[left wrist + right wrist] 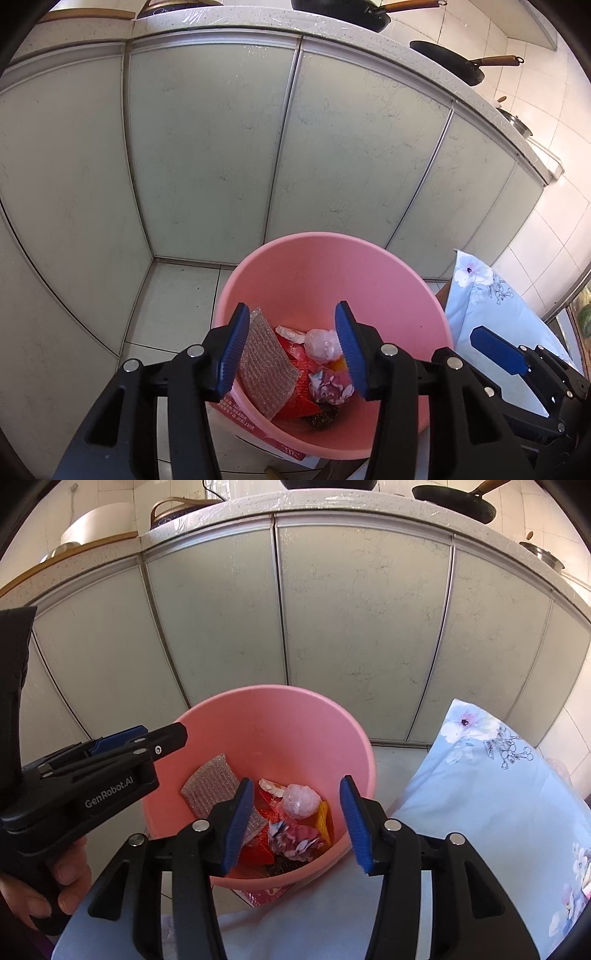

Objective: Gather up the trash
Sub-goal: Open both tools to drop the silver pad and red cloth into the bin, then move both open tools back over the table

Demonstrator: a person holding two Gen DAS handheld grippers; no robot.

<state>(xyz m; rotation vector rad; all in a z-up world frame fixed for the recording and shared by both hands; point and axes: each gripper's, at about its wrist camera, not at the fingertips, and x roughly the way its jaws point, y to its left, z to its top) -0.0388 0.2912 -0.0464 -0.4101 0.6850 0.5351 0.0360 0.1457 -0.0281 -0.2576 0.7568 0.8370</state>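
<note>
A pink bucket [325,266] stands on the floor against the cabinets; it also shows in the right wrist view [266,716]. Inside lie a bubble-wrap piece [266,365], red wrappers [295,398], a crumpled clear plastic ball [321,343] and a crumpled printed paper [328,384]. The same trash shows in the right wrist view: bubble wrap [210,782], plastic ball [301,800], crumpled paper [291,840]. My left gripper [291,354] is open and empty above the bucket. My right gripper [295,827] is open and empty over the bucket's near rim.
Pale green cabinet doors [207,147] rise behind the bucket under a speckled countertop [332,33] holding black pans [447,66]. A light blue floral pillow [491,794] lies to the right of the bucket. A red printed sheet [266,893] lies under the bucket.
</note>
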